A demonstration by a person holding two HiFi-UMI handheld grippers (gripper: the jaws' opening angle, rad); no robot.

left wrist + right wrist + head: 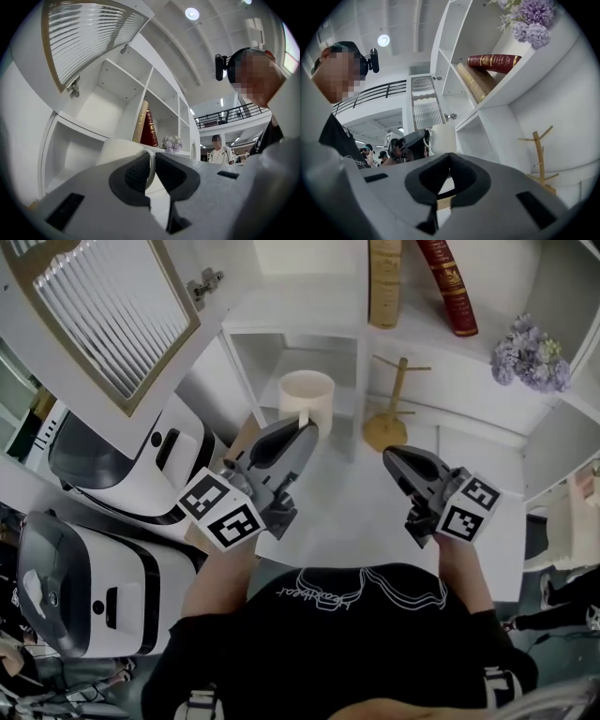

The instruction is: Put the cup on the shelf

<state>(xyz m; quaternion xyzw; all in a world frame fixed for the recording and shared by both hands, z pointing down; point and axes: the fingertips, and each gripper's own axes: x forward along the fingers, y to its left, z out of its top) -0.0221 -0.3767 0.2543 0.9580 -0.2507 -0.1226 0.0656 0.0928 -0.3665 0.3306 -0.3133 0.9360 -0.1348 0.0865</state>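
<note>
A cream cup (307,395) hangs in the air in front of the lower left cubby (272,348) of the white shelf. My left gripper (302,425) is shut on the cup's handle (151,165), with the cup body (119,150) just beyond the left jaw. In the right gripper view the cup (443,138) and the left gripper (412,143) show side on, level with the cubby's opening. My right gripper (394,457) hovers to the right, below the wooden mug tree, and its jaws (449,159) are shut with nothing between them.
A wooden mug tree (392,409) stands in the neighbouring cubby. Books (384,282) and purple flowers (532,357) sit on the higher shelves. A ribbed cabinet door (103,315) hangs open at the upper left. White machines (122,465) stand at the left.
</note>
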